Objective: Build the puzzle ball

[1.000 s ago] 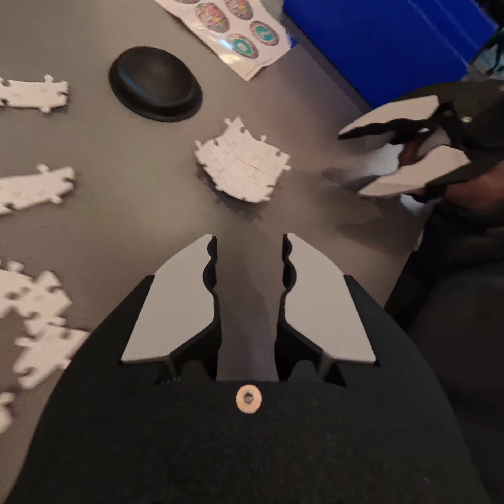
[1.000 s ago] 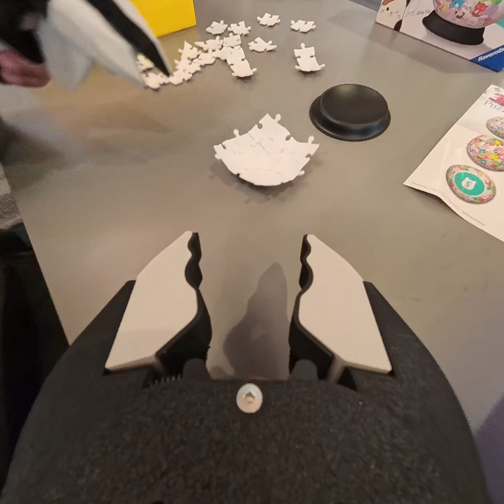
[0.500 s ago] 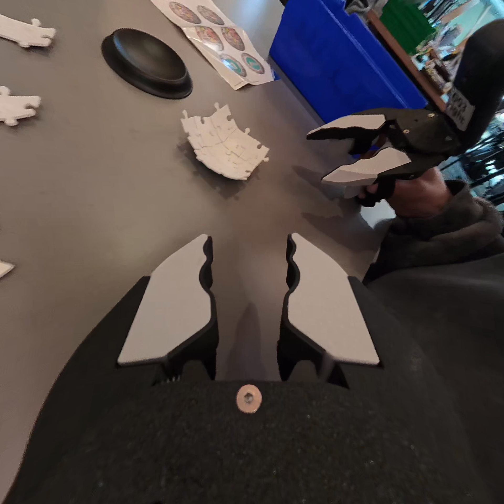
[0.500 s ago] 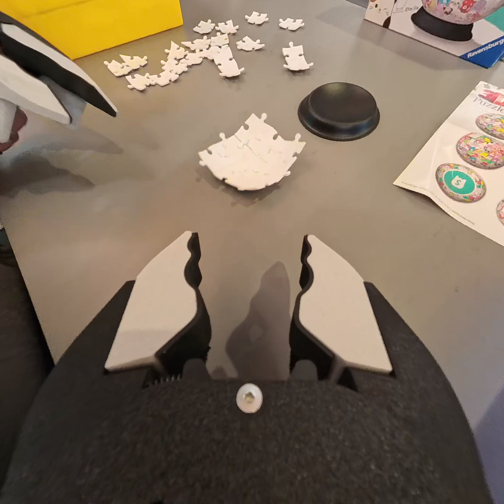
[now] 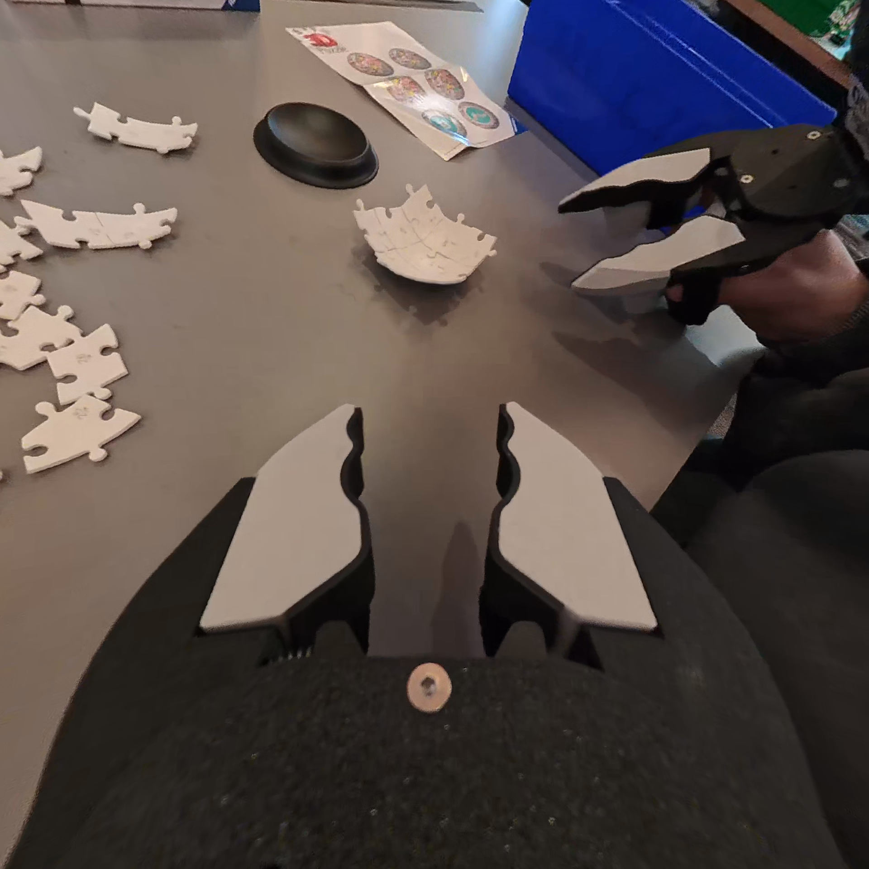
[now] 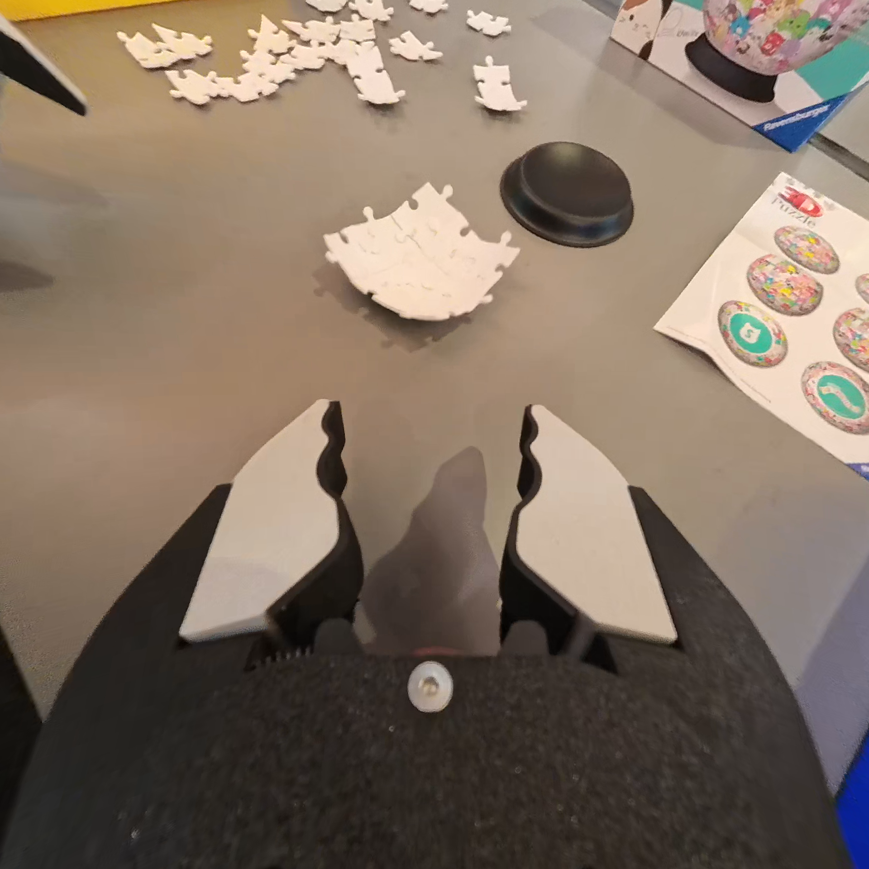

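Left claw (image 5: 429, 423) spread, nothing between its tips, hovering over bare grey desk (image 5: 244, 338). Right claw (image 6: 432, 418) also spread and empty, above the desk near its front edge; seen from the left wrist view it sits off to the right (image 5: 571, 244), held by a hand (image 5: 771, 301).

Partly built puzzle ball section (image 6: 418, 263), a curved white shell of joined pieces, lies bowl-like on the desk ahead of both claws, apart from each. Black round stand (image 6: 566, 193) just beside it, farther back and to the right in the right wrist view, not touching. Loose white pieces (image 6: 282, 61) scattered farther back on the desk; in the left wrist view they lie along the left side (image 5: 84, 367), some joined into short curved strips (image 5: 98, 225). Instruction sheet (image 6: 799, 301) with round pictures lies flat on the right side. Puzzle box (image 6: 752, 61) at the far right corner. Blue bin (image 5: 649, 84) beyond the desk edge in the left wrist view. Yellow object at top left of the right wrist view, mostly cut off.
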Demonstrator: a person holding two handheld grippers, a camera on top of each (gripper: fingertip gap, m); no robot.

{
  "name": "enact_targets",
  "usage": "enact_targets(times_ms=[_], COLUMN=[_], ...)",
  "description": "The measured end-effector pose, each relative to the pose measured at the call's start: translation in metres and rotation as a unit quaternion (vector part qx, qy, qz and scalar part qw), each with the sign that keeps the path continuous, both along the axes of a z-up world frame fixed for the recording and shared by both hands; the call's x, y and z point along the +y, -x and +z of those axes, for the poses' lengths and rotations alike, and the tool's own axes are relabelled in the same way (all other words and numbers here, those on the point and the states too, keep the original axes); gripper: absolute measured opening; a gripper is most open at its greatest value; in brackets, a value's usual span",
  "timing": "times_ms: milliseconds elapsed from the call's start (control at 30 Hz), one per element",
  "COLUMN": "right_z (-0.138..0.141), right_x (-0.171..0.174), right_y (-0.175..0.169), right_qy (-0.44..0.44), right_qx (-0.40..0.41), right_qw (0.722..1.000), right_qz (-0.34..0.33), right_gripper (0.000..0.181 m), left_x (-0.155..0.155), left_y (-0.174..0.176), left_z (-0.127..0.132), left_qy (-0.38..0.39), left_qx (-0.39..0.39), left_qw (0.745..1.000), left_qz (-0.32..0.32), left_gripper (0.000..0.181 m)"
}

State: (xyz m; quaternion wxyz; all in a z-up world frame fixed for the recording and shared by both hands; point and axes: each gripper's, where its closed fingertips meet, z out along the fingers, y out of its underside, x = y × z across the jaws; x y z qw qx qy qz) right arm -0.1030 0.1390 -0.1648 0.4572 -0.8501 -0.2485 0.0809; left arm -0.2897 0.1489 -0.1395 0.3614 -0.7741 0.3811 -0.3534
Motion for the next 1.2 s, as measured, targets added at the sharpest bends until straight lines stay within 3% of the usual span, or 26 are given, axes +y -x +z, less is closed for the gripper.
enact_targets(times_ms=[67,233,333,533,700,833,933,1033,1100,1200], right_z=[0.002,0.001,-0.005,-0.007,0.0,-0.001,-0.004,-0.006,-0.006,-0.01], right_x=[0.006,0.014,0.011,-0.011,-0.019,-0.022,-0.022,-0.018,-0.014,-0.01], right_y=[0.002,0.023,0.023,0.004,-0.005,-0.005,-0.003,-0.002,0.0,0.001], right_qy=[-0.008,0.001,0.021,0.021,0.017,0.017,0.021,0.029,0.031,0.047], right_qx=[-0.008,0.007,0.002,-0.01,0.023,0.022,0.013,0.013,0.016,0.015], right_qw=[1.0,1.0,0.999,0.999,0.999,0.999,0.999,0.999,0.998,0.998], right_qz=[-0.001,0.028,0.032,0.024,0.023,0.031,0.038,0.041,0.044,0.047], right_gripper=[0.071,0.072,0.071,0.069,0.066,0.067,0.067,0.067,0.066,0.065], left_x=[0.0,-0.003,0.005,0.013,0.015,0.054,0.102,0.173,0.219,0.265], left_y=[0.002,0.01,0.014,0.026,0.042,0.114,0.176,0.227,0.247,0.255], left_z=[-0.001,0.0,0.014,0.022,0.068,0.119,0.106,0.066,0.04,0.001], left_qy=[0.005,0.04,0.019,-0.01,-0.048,-0.073,-0.034,-0.009,0.007,0.086], left_qx=[0.0,-0.028,-0.055,-0.017,-0.033,-0.007,0.105,0.222,0.258,0.278], left_qw=[1.0,0.999,0.998,0.998,0.996,0.988,0.98,0.956,0.944,0.935], left_qz=[-0.003,-0.02,0.002,0.055,0.072,0.134,0.163,0.19,0.204,0.202], left_gripper=[0.062,0.053,0.054,0.063,0.066,0.062,0.063,0.063,0.058,0.059])
